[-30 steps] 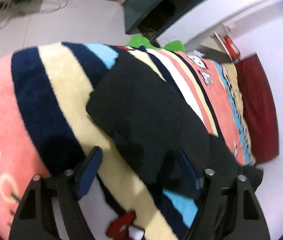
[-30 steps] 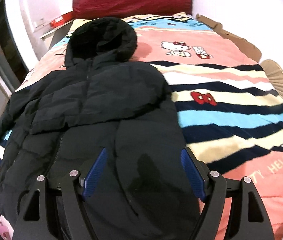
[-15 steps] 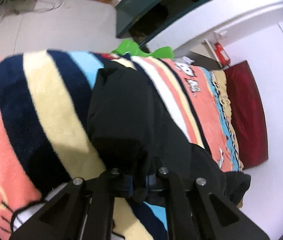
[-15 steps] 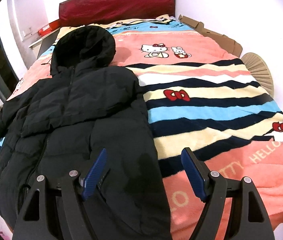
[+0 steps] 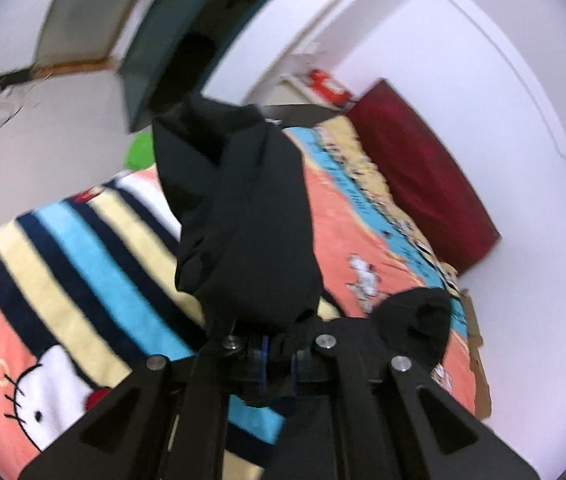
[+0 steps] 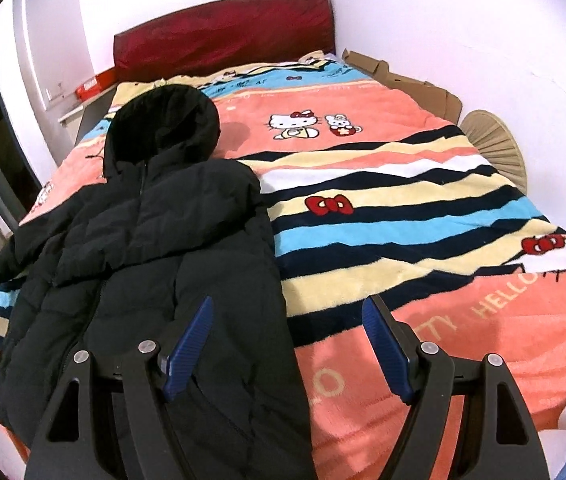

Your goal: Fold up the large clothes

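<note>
left gripper (image 5: 277, 354): jaws closing tight together, pinching black fabric between the pads, fabric bunching up ahead of jaws
right gripper (image 6: 287, 344): jaws spreading wide, gripping nothing, blue pads (image 6: 189, 342) showing

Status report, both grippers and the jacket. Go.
Left gripper shut on jacket sleeve, lifted. Right gripper open above black jacket. Nothing blocking.

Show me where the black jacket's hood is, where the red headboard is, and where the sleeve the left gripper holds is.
hood (image 6: 163, 120): right wrist view, middle of its top.
red headboard (image 6: 223, 32): right wrist view, middle of its front.
sleeve (image 5: 243, 216): left wrist view, lifted middle fabric.
</note>
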A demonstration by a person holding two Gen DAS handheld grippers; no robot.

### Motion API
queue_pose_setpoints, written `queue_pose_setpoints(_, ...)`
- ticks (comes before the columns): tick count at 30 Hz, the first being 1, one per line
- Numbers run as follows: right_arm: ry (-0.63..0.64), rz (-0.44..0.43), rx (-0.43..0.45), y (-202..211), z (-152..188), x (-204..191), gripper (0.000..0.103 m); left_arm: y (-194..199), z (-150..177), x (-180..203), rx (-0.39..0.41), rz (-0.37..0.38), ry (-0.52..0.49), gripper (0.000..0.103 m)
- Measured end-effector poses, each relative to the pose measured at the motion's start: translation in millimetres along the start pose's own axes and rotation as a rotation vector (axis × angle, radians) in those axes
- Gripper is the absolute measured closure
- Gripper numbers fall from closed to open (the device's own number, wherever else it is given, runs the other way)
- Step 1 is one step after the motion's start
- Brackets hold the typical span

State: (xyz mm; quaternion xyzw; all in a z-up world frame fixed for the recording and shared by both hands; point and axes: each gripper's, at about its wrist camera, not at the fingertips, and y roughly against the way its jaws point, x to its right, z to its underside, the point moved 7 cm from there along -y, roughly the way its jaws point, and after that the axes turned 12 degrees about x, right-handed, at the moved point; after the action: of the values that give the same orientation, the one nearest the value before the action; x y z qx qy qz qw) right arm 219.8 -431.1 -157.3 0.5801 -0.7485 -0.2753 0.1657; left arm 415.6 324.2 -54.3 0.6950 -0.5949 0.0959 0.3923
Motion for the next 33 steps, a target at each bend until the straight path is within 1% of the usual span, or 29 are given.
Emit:
queue_pose_setpoints(4, -0.023, -0.006, 0.02, 8, 1, 9, 0.027, 12, 2, 69, 0.002, 0.07, -0.089, 0.097)
queue_pose_setpoints(6, -0.036, -0.006, 0.03, 12, 2, 15, 0.027, 17, 11, 103, -0.008, 0.106, -0.13, 0.097)
queue_pose_setpoints(8, -0.04, -0.002, 0.039, 16, 2, 20, 0.027, 22, 25, 138, -0.026, 0.147, -0.173, 0.097)
queue_pose_setpoints(9, -0.042, -0.001, 0.044, 17, 2, 23, 0.027, 25, 35, 160, -0.039, 0.172, -0.202, 0.097)
queue_pose_setpoints(12, -0.061, 0.003, 0.058, 22, 3, 33, 0.027, 31, 67, 207, -0.076, 0.232, -0.269, 0.097)
queue_pose_setpoints(15, -0.084, 0.011, 0.068, 24, 4, 43, 0.027, 35, 108, 261, -0.124, 0.3, -0.339, 0.097)
queue_pose_setpoints(18, -0.109, 0.017, 0.08, 26, 5, 55, 0.027, 33, 147, 295, -0.167, 0.333, -0.385, 0.097)
queue_pose_setpoints(21, -0.137, 0.042, 0.09, 27, 7, 71, 0.027, 24, 196, 321, -0.229, 0.346, -0.431, 0.097)
queue_pose_setpoints(24, -0.173, 0.074, 0.103, 29, 6, 88, 0.027, 12, 244, 332, -0.286, 0.333, -0.467, 0.097)
queue_pose_setpoints(25, -0.179, 0.083, 0.105, 29, 6, 93, 0.027, 8, 265, 334, -0.309, 0.321, -0.491, 0.097)
queue_pose_setpoints(28, -0.203, 0.107, 0.103, 30, 9, 104, 0.027, -5, 314, 333, -0.37, 0.286, -0.533, 0.097)
queue_pose_setpoints(30, -0.205, 0.117, 0.094, 27, 12, 108, 0.027, -15, 340, 333, -0.409, 0.265, -0.549, 0.097)
queue_pose_setpoints(33, -0.208, 0.111, 0.079, 22, 17, 107, 0.027, -30, 370, 326, -0.459, 0.246, -0.572, 0.095)
